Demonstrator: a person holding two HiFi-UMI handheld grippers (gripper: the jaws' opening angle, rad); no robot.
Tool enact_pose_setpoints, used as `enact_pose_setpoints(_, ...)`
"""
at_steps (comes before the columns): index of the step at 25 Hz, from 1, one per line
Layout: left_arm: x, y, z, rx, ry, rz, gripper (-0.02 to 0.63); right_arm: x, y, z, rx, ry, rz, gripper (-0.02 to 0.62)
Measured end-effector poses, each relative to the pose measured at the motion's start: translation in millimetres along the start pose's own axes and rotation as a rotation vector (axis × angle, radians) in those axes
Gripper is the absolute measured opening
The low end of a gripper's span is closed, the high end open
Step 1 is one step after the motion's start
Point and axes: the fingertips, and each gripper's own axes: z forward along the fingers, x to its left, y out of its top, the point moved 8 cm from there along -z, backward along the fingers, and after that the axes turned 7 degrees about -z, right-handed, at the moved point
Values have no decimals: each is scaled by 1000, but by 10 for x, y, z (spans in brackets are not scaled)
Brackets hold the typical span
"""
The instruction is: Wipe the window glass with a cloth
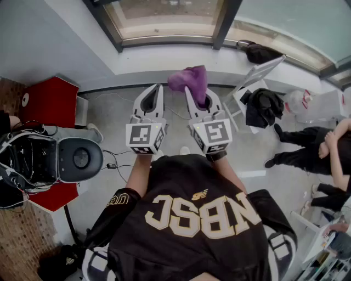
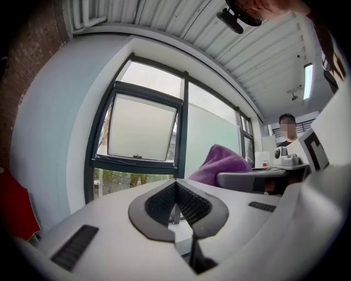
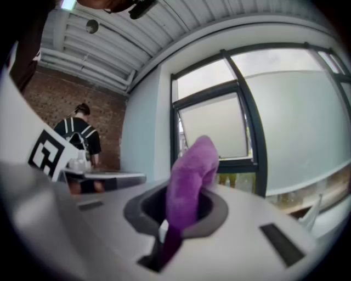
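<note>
A purple cloth sticks up out of my right gripper, which is shut on it, just short of the wall below the window. In the right gripper view the cloth rises from between the jaws of the gripper and hides part of the window glass. My left gripper is held level beside it, a little to the left. Its jaws are shut with nothing in them. Ahead stands the dark-framed window glass, and the cloth shows at the right.
A white sill runs under the window. At the left stand a red cabinet and a black chair. A white rack with a black garment and a person are at the right.
</note>
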Motion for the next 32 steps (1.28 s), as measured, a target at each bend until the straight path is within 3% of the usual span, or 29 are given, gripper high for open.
enact_pose_setpoints(9, -351, -73, 112, -1, 17, 34, 18, -191, -178, -171, -1, 43, 67, 43)
enact_pose_setpoints(18, 115, -150, 167, -6, 109, 19, 18, -202, -289, 214, -19, 83, 103, 43)
enact_pose_setpoints(24, 717, -136, 574, -32, 88, 10, 18, -200, -399, 891, -20, 81, 106, 43)
enact_pose_setpoints(32, 2022, 48, 1588, -14, 28, -39, 18, -222, -350, 2456, 26, 31, 117, 43)
